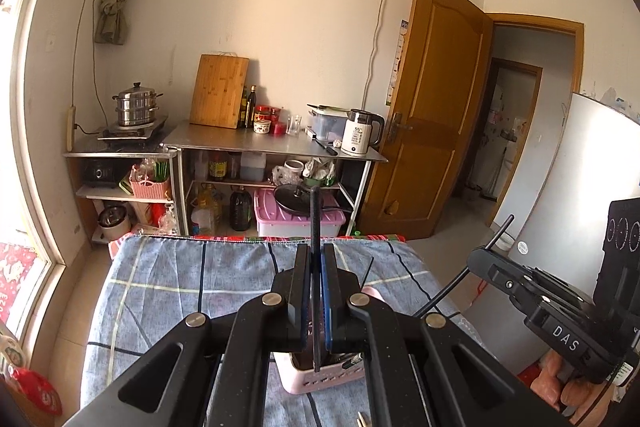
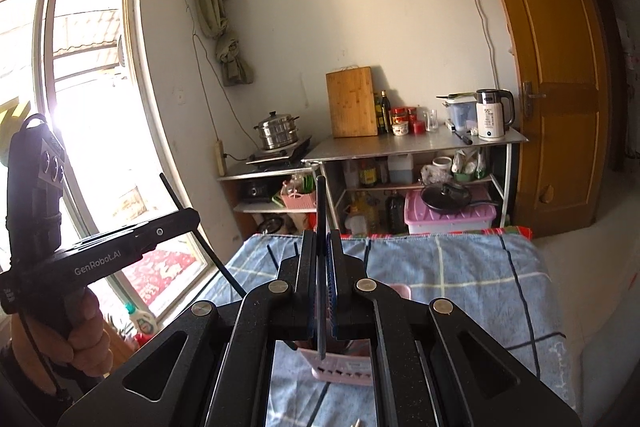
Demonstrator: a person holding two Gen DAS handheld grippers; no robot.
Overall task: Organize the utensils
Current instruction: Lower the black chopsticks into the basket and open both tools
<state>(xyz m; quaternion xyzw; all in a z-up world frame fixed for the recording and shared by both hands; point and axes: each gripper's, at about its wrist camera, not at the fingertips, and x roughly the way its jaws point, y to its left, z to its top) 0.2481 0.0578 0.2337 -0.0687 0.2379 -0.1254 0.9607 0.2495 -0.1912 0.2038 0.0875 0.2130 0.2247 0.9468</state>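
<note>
Both grippers, left (image 1: 316,267) and right (image 2: 321,255), each clamp a black chopstick (image 1: 315,223) upright over the pink holder (image 1: 320,379) below: lower straight, then release.

1. My left gripper (image 1: 316,259) holds a chopstick (image 1: 315,219) upright, above the basket (image 1: 320,379).
2. My right gripper (image 2: 322,251) pinches another chopstick (image 2: 321,211) over it.
3. The basket sits on the cloth-covered table (image 1: 160,291).
4. Shelves (image 1: 276,143) stand behind the table.

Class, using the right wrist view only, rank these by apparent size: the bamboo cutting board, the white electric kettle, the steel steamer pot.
1. Bamboo cutting board, clearly largest.
2. Steel steamer pot and white electric kettle: these look about alike, so I won't rank them.
</note>
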